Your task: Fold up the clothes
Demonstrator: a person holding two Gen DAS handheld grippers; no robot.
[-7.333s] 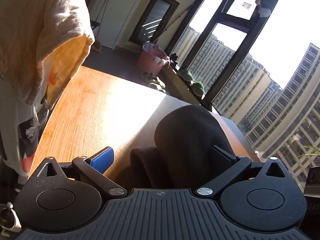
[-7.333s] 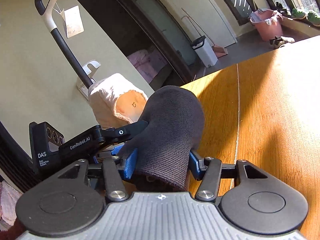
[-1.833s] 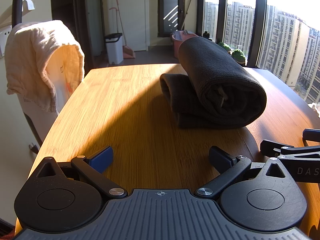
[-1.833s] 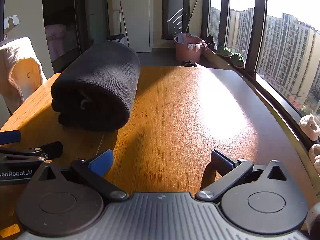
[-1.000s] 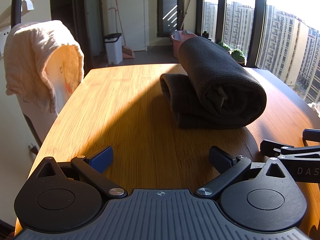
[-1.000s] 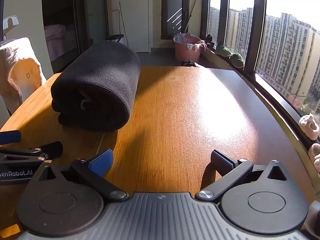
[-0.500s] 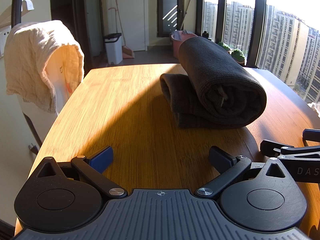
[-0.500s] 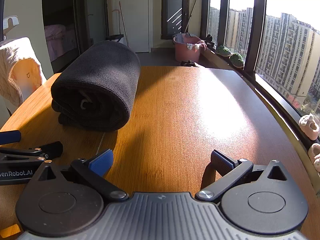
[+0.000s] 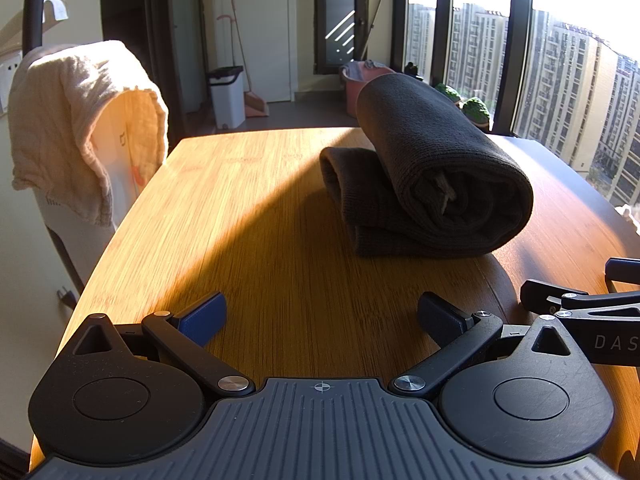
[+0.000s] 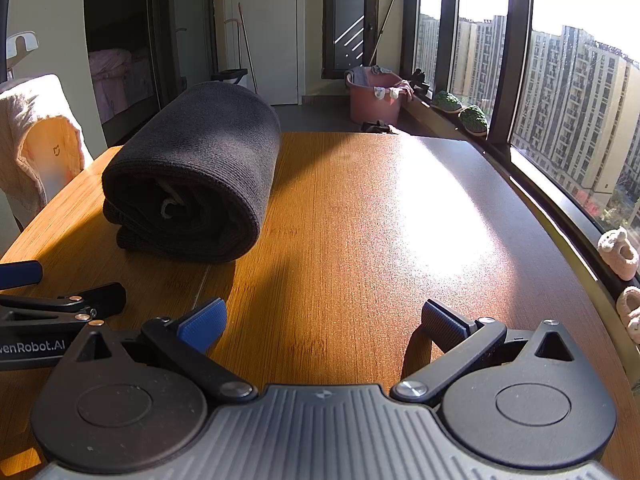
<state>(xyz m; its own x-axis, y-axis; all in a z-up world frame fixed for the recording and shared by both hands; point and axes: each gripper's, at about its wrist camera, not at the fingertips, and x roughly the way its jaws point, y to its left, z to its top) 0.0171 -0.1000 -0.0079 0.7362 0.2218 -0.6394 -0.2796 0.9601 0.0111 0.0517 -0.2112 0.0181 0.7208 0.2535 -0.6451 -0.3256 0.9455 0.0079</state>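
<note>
Charcoal knit garment (image 9: 436, 168), rolled into a fat bundle toward the wooden table's (image 9: 248, 216) left side, looks soft and squishy, so I'd grab its folded edge, with left gripper (image 9: 320, 316) and right gripper (image 10: 324, 320) both wide open, empty.

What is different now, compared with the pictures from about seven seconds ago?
The dark folded garment was let go: earlier both grippers clamped it in the air; now it lies on the wooden table. The left hand-held gripper and right hand-held gripper are open and drawn back toward the near edge. Over the last two seconds nothing moved.
</note>
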